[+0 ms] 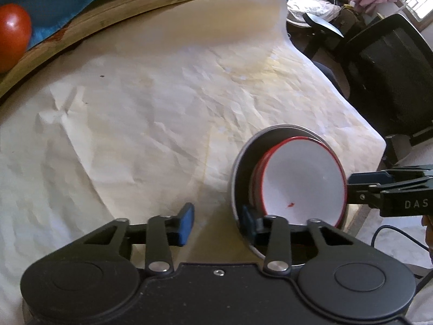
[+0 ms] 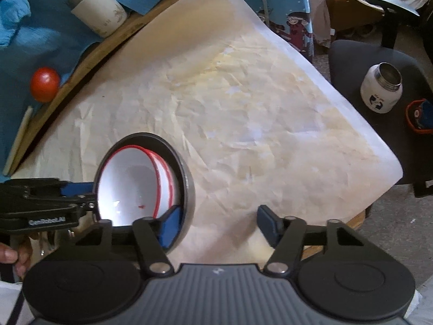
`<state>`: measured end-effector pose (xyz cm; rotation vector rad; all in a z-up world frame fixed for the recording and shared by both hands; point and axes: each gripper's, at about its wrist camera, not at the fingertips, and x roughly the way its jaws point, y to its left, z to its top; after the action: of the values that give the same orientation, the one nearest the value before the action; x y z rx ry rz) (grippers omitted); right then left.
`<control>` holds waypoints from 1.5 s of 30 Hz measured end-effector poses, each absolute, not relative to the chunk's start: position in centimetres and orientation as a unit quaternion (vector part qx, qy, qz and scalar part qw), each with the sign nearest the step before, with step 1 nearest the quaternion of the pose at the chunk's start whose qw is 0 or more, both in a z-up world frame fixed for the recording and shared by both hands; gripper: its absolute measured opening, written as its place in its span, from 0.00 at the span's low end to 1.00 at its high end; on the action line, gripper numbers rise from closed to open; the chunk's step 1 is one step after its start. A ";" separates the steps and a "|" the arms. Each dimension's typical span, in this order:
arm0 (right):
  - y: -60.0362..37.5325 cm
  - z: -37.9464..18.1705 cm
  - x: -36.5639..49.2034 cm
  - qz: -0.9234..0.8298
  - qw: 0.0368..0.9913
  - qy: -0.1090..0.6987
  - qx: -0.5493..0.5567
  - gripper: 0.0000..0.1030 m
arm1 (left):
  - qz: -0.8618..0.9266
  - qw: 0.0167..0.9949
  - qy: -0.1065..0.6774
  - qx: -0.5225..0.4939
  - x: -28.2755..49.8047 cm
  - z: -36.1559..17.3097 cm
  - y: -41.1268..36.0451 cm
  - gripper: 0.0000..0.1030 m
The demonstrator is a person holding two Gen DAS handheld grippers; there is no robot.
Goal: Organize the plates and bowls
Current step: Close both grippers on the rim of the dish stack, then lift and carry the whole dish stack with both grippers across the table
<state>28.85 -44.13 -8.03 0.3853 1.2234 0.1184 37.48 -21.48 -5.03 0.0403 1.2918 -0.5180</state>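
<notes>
A round wooden table (image 2: 89,62) is covered by a sheet of crumpled cream paper (image 2: 243,113), in a lived-in room with a black chair (image 1: 389,75) off the table's far right side. At the far left, in the right wrist view, a red tomato (image 2: 44,84) lies on blue cloth (image 2: 40,27), with a white steel-topped tumbler (image 2: 98,10) lying tilted behind it.

Further right, on the paper near the table's near edge, stands a grey metal bowl (image 2: 189,187). Two white bowls with red rims (image 2: 130,187) are nested inside it, tipped so their openings face the left gripper's side; the top one has a small red speck on its inner wall.

The left gripper (image 1: 216,222) has its jaws wide apart; its right blue pad (image 1: 247,218) sits inside the metal bowl, against the white bowls' rim. The right gripper (image 2: 216,224) is also spread wide, its left pad (image 2: 170,224) reaching into the metal bowl beside the nested white bowls, its other pad over bare paper.

At the far right, an open white jar (image 2: 381,89) rests on a second black chair seat (image 2: 351,62).
</notes>
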 end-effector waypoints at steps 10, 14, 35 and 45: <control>-44.6 -8.2 28.5 0.091 0.794 0.558 0.223 0.33 | -0.252 0.767 0.590 0.009 37.1 -4.9 -21.9 0.12; -44.7 -8.3 28.5 0.103 0.793 0.554 0.233 0.25 | -0.250 0.768 0.590 0.010 37.1 -4.9 -22.0 0.11; -44.3 -8.2 28.5 0.112 0.791 0.550 0.244 0.11 | -0.244 0.775 0.583 0.015 36.6 -4.7 -21.8 0.11; -43.2 -7.9 29.0 0.120 0.793 0.549 0.234 0.11 | -0.229 0.780 0.583 -0.011 36.6 -4.4 -20.5 0.10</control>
<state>29.03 -43.23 -7.89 0.5025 1.1810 0.2589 36.58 -20.45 -4.42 -0.0240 1.2592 -0.4956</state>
